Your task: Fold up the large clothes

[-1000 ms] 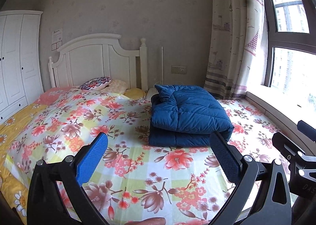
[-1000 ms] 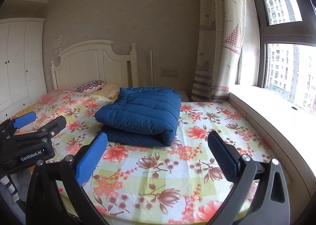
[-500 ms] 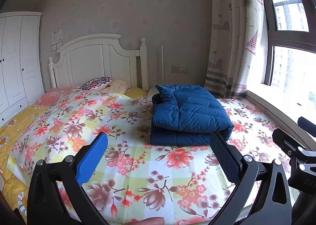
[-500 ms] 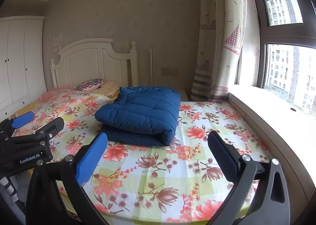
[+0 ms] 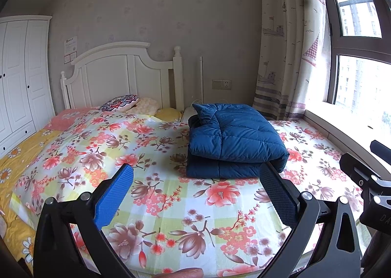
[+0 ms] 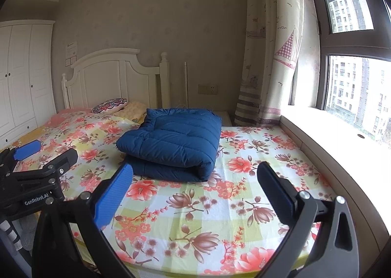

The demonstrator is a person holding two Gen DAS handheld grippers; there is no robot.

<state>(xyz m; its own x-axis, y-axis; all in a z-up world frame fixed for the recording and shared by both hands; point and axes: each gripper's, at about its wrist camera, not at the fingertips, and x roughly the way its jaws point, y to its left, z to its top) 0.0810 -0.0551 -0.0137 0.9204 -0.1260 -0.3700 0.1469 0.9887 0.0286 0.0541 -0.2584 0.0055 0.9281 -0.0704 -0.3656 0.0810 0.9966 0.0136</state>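
A dark blue padded jacket (image 5: 232,146) lies folded into a thick rectangular bundle on the floral bedspread (image 5: 117,156), toward the bed's far right. It also shows in the right wrist view (image 6: 173,143). My left gripper (image 5: 195,180) is open and empty, held above the bed's near edge, short of the jacket. My right gripper (image 6: 193,178) is open and empty, also short of the jacket, to the right of the left one. The left gripper's body (image 6: 36,180) shows at the left of the right wrist view.
A white headboard (image 5: 117,75) and pillows (image 5: 122,104) stand at the far end. A white wardrobe (image 5: 19,77) is on the left. A curtain (image 5: 286,53) and window sill (image 6: 342,131) run along the right side of the bed.
Both grippers have drawn back slightly from the bed and risen a little; the jacket lies still and looks slightly farther away.
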